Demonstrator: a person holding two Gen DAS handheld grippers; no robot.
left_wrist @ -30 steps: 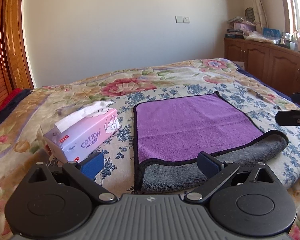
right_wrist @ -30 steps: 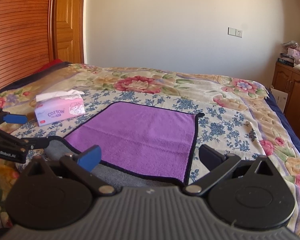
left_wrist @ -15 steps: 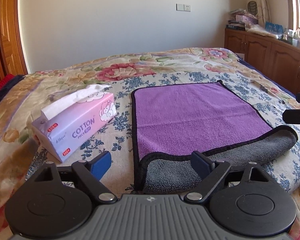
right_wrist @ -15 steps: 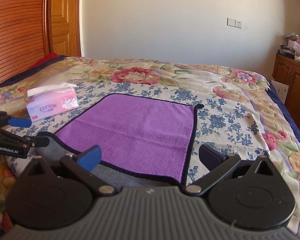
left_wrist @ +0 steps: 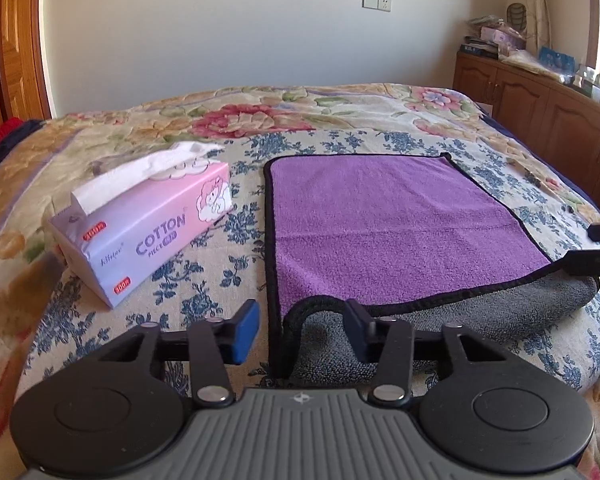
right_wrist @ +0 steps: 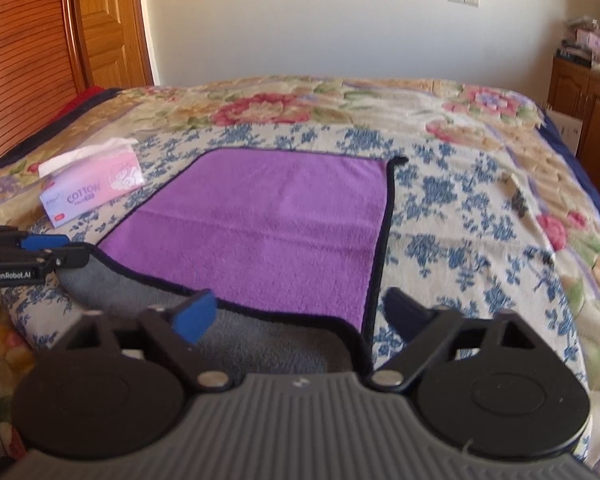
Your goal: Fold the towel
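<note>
Your left tongs [left_wrist: 300,330] sit low at the bottom centre of the left wrist view, level and pointed across the bed [left_wrist: 340,108], their jaws released and spread around the near left corner of the towel [left_wrist: 388,224]. That corner curls up between the blue pads [left_wrist: 244,332], showing its grey underside, but neither pad presses on it.

Your right tongs [right_wrist: 296,314] hold the same low, level pose at the bottom of the right wrist view, jaws likewise released, straddling the towel's near right corner; the black hem runs between the fingers without being pinched.

The towel lies purple side up in the middle of the frame on the floral bedspread, its far part flat, its near edge turned over in a grey roll along the edge of the bed. In the left wrist view your right tongs show at the right edge, just beside that roll. A pink tissue pack [left_wrist: 148,224] rests on the bed left of the towel, apart from it.
</note>
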